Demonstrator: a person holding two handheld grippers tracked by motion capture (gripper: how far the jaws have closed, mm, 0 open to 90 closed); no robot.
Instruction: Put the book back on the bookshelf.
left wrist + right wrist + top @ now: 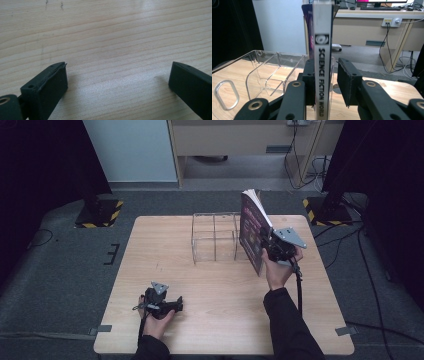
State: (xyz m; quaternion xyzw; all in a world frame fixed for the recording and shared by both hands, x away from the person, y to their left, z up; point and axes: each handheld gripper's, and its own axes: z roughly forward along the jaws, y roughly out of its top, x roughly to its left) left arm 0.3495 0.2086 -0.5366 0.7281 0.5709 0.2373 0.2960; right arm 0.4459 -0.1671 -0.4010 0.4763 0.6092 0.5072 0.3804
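Wide pale wooden worktop (165, 245), with much bare surface. On its far half, a clear plastic rack (214, 237) divided into open compartments (walls quite hard to see against the wood).

Next in size, the book (252, 227): upright on its lower edge at the right end of the rack, top tilted a little. From the right gripper view, shows its white spine (322, 62) with the words SCIENCE FICTION WORLD. Impossible to tell whether already inside the last compartment or just beside the end wall.

Right tool (270, 247) around the lower part of the book, jaws slightly spread: one pad against the cover, the other a little off the spine, so no real pinch at this moment. Judged as the release after standing the book.

To do this step well: open only a little more and watch the top of the book first (a thin book falls easily). If steady against the rack wall, draw straight back along the jaws, without brushing the cover. If leaning away, pinch again and push closer to the wall.

Left tool (176, 306) low over the near left part of the worktop, jaws wide apart (117, 77), nothing between. Better kept there, away from the rack.
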